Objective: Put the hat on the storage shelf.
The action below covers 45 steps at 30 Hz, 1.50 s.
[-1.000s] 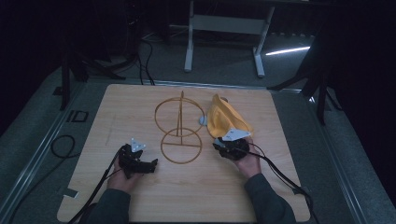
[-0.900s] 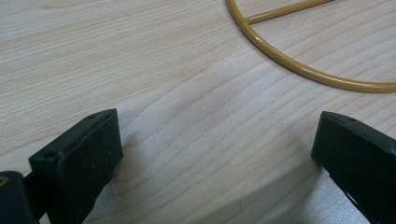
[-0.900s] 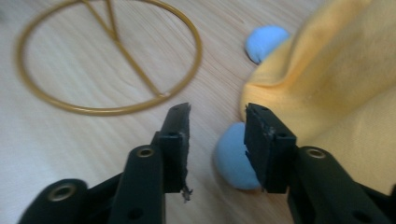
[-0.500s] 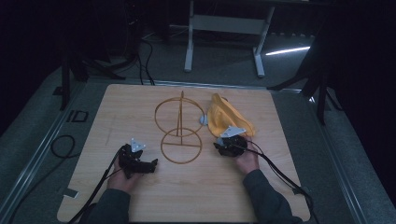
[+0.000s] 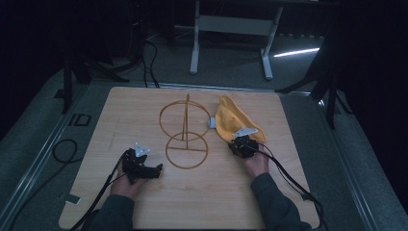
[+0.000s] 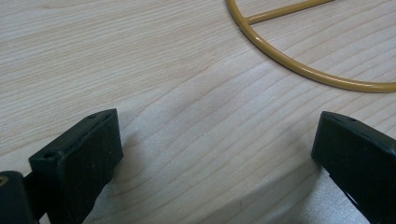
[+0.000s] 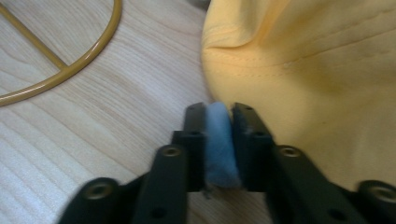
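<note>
A yellow cloth hat [image 5: 230, 120] lies at the right of the wooden table [image 5: 288, 120], beside a golden wire stand [image 5: 185, 134] with two rings and an upright post. My right gripper [image 5: 239, 143] is at the hat's near edge. Its jaws have just been closing and now stand shut [image 7: 218, 109], pinching a pale blue soft strip where the hat's hem [image 7: 299, 60] meets the tips. My left gripper [image 5: 156, 169] rests on the table to the left of the stand's base ring [image 6: 303, 70]. It is open [image 6: 215, 154], with only bare wood between its jaws.
A small grey piece [image 5: 212, 122] lies between the stand and the hat. Cables trail from both grippers over the table's near edge. A metal frame [image 5: 231, 24] stands on the floor behind the table, with dark tripods to either side.
The right hand has shifted slightly along the hat's near edge, and the hat's near side has changed shape a little. The left hand has stayed put.
</note>
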### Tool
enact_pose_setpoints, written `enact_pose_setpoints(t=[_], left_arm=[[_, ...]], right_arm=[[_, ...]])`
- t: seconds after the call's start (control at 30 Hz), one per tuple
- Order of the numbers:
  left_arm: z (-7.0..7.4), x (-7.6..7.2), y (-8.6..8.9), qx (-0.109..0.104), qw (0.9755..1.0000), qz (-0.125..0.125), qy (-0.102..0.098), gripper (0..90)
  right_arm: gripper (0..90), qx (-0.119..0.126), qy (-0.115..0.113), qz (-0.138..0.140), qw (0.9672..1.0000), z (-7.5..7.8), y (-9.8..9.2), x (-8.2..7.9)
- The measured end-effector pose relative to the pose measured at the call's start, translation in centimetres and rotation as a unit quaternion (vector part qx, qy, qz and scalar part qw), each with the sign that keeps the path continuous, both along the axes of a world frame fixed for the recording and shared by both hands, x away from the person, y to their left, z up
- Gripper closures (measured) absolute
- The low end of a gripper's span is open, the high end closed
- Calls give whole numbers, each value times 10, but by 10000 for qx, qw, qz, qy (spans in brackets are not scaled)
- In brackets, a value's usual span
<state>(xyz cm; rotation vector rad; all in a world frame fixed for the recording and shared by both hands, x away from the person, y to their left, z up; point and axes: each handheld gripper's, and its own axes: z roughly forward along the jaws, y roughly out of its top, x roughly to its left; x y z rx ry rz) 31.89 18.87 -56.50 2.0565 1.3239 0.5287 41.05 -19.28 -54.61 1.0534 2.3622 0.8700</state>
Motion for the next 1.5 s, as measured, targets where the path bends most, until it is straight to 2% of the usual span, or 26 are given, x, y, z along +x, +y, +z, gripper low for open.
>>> enact_pose_setpoints(t=[0.2,0.53,0.63,0.67,0.9,1.27,1.5], left_arm=[[0,0,0,1,10000,-1,0,19],[0,0,0,3,10000,0,1,19],[0,0,0,3,10000,-1,2,19],[0,0,0,-1,10000,2,-1,19],[0,0,0,5,10000,-2,-3,19],[0,0,0,-14,10000,13,-10,19],[0,0,0,1,10000,5,-5,19]], right_arm=[[828,-69,-85,107,9999,6,-2,-2],[831,136,-210,376,9990,28,-5,-9],[831,169,-239,379,9989,32,-5,-10],[831,250,-266,385,9986,36,-6,-11],[831,298,-381,436,9979,51,-5,-13],[832,368,-773,436,9954,84,-10,-13],[832,401,-909,456,9940,98,-14,-14]])
